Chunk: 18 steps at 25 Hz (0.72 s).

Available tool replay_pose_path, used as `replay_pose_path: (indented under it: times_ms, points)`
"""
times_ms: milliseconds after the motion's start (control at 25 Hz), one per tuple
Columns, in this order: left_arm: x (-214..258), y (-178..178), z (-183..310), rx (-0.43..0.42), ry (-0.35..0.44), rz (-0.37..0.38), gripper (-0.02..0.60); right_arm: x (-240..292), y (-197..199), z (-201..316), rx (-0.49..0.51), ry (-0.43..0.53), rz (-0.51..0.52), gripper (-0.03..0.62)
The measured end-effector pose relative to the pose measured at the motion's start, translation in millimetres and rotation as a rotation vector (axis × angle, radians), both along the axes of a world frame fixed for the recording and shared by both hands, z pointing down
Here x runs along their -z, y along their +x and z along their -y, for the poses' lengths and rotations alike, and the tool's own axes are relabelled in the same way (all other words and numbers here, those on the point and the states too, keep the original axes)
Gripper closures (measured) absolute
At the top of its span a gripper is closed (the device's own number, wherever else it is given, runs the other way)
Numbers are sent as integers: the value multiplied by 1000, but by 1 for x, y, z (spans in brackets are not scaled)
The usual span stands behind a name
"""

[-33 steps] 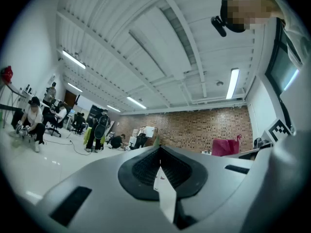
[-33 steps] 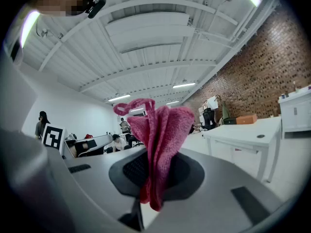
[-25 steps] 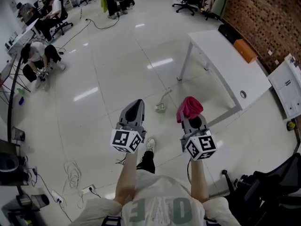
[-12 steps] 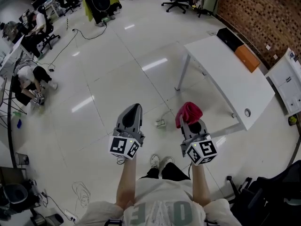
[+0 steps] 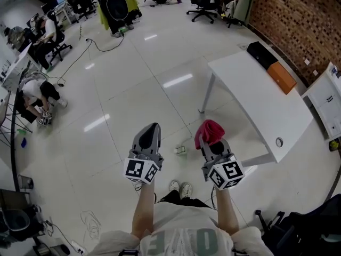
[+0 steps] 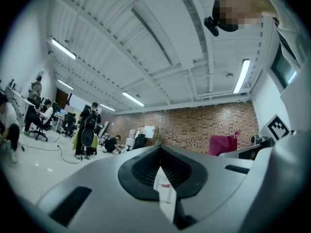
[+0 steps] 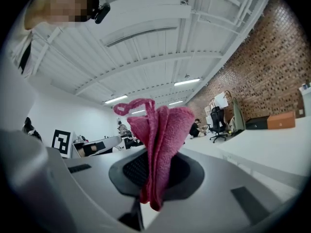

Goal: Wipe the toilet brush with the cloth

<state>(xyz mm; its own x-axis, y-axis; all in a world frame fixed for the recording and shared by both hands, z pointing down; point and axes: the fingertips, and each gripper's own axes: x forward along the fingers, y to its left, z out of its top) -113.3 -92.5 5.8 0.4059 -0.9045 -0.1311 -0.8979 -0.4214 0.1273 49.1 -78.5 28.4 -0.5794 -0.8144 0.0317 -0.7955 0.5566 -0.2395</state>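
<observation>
Both grippers are held out level over the glossy white floor [image 5: 122,105], side by side and apart. The left gripper [image 5: 152,129] has its jaws pressed together, with nothing between them. The right gripper [image 5: 214,143] has its jaws pinching the pink cloth [image 5: 209,132]. The cloth stands up out of the jaws in bunched folds and covers their tips in the head view. In the right gripper view a thin loop sticks out at its top.

Ahead and to the right of the cloth a long white counter [image 5: 250,97] stands on thin legs, its near end close beside the right gripper in the head view. At its far end a black box [image 5: 261,53] and an orange box [image 5: 281,77] lie one after the other. A small round hole [image 5: 279,142] sits near its near end.

On the floor between the two grippers lies a small pale object [image 5: 180,150], too small to identify, just beyond the person's shoes [image 5: 180,186]. A brick wall [image 5: 298,20] runs behind the counter, and a black office chair [image 5: 311,225] stands at the lower right. Far to the left people sit at desks, one person crouches [image 5: 33,92], and a black cable [image 5: 101,40] trails across the floor.
</observation>
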Motion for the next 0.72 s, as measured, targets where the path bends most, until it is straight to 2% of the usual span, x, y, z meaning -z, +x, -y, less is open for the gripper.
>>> replay_pose_path:
  times_ms: [240, 520, 720]
  points:
    - [-16, 3, 29, -16, -36, -3, 578, -13, 8, 28, -36, -30, 6, 563]
    - [-8, 5, 56, -5, 5, -7, 578, -5, 19, 62, -57, -8, 33, 563]
    - [-20, 12, 77, -27, 17, -3, 578, -6, 30, 86, -54, 49, -6, 563]
